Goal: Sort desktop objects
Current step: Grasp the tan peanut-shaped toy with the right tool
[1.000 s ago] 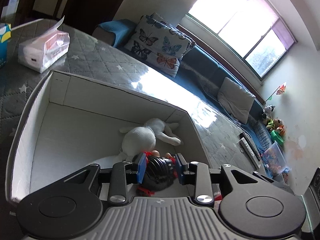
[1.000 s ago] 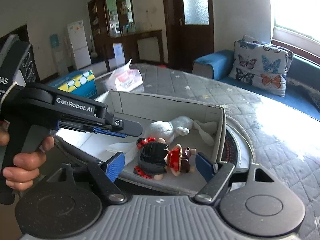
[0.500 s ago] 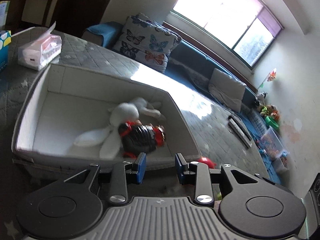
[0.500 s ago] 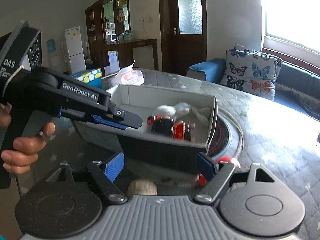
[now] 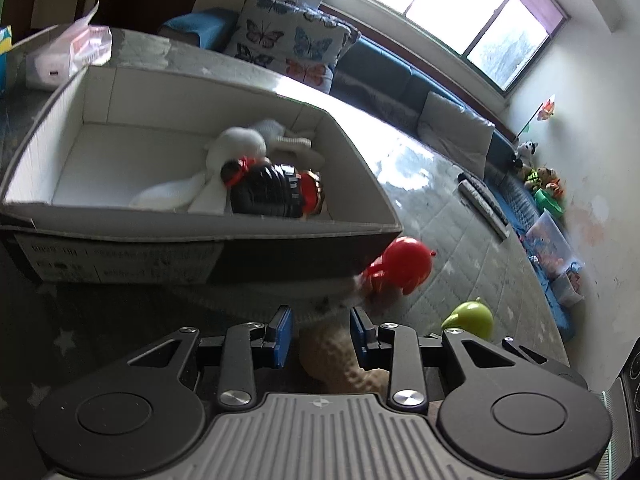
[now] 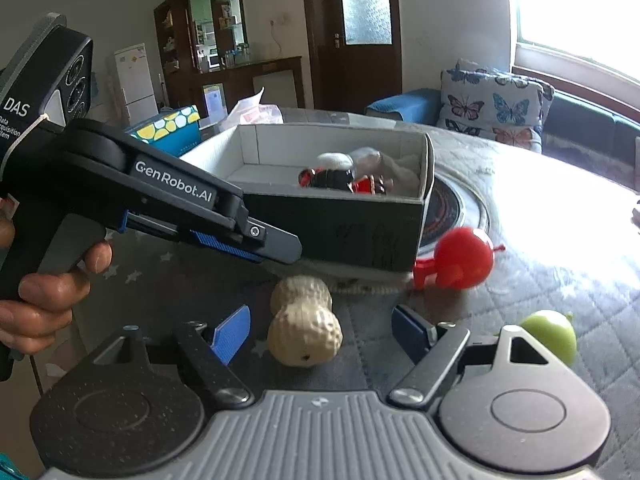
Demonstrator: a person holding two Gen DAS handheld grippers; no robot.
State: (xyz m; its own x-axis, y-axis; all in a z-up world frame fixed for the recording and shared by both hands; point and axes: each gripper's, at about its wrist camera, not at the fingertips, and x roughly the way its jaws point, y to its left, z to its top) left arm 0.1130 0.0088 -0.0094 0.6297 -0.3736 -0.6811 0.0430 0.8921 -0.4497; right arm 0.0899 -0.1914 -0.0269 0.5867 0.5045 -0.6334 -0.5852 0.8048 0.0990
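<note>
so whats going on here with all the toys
A person is sorting toys into a box with two handheld grippers. A doll and a white plush already lie inside. Both grippers are open and empty: the left gripper hovers over a peanut toy on the table, which also sits between the right gripper's fingers. A red toy and a green toy wait outside.

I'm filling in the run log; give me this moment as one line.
left gripper: open, empty | right gripper: open, peanut toy between fingers | box: doll, white plush inside | outside: red toy, green toy
</note>
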